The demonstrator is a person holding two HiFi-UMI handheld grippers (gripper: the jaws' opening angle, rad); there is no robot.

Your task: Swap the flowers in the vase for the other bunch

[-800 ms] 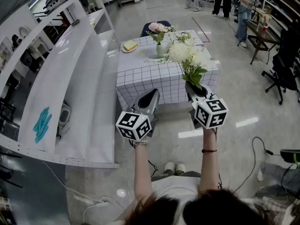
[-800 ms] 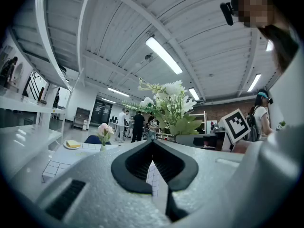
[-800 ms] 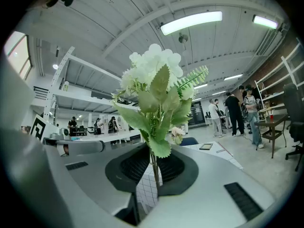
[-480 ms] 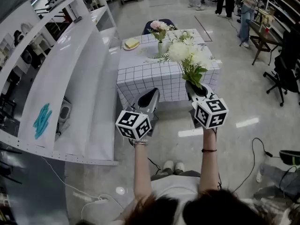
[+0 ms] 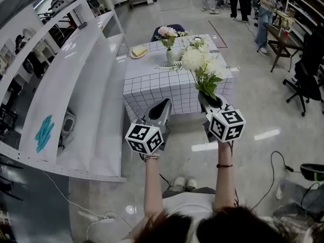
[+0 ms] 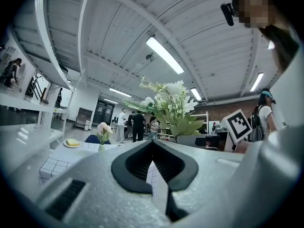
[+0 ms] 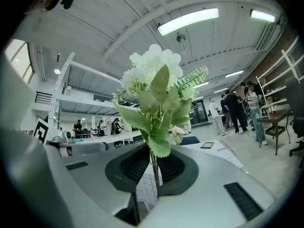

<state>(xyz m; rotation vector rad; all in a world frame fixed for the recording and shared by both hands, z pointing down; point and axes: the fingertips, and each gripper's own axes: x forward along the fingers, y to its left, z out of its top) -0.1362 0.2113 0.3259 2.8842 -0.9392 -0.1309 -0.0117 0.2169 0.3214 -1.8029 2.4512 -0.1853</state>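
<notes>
White bunch [image 5: 200,59] with green leaves; pink flowers [image 5: 167,32] in a pale vase [image 5: 172,55]; a table [image 5: 167,91] clothed in white, gridded with thin dark lines; a yellow block [image 5: 139,50] on a white plate [image 5: 132,55]. Grey left tongs [image 5: 163,105] and right tongs [image 5: 208,99] bear cubes of black-and-white square markers. A teal smear [image 5: 44,134] marks the white shelf [image 5: 68,97].

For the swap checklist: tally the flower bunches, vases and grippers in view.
flower bunches: 2, white bunch and pink bunch
vase: 1
grippers: 2, left gripper and right gripper
total: 5
</notes>
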